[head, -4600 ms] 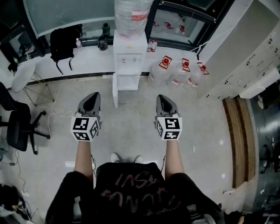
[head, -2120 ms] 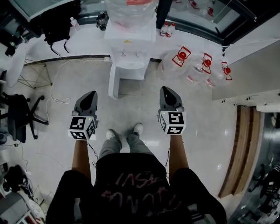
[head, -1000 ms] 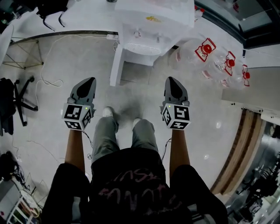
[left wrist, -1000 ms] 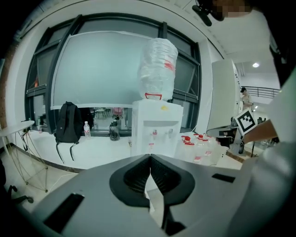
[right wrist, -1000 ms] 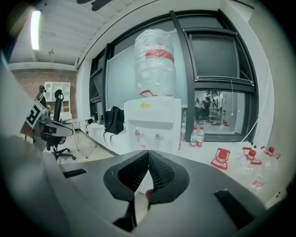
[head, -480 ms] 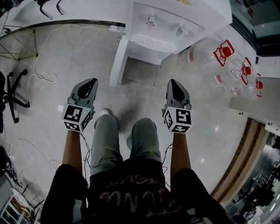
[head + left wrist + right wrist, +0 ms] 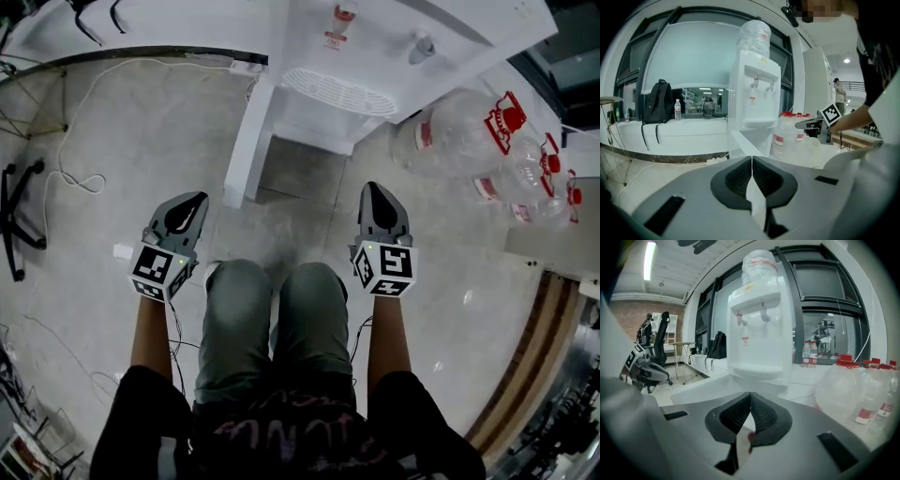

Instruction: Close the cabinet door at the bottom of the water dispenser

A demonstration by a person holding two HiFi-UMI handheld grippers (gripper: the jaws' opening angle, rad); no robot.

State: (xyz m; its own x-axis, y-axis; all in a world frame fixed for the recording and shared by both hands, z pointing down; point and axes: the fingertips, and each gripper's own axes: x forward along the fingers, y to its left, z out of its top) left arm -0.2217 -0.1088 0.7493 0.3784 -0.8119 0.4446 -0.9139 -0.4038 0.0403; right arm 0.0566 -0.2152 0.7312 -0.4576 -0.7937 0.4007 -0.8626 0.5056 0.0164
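Grey floor (image 7: 94,122) in the head view: cabinet door (image 7: 247,141) open ahead, between left tongs (image 7: 194,199) and right tongs (image 7: 373,187). Left gripper view: clenched, empty, door (image 7: 740,143) just beyond. Right gripper view: clenched, empty, water dispenser (image 7: 757,324) ahead. Closing not yet begun.

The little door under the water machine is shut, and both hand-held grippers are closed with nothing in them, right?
No. The head view shows the cabinet door under the water dispenser standing open. The left hand-held gripper and right hand-held gripper are closed with nothing in them.
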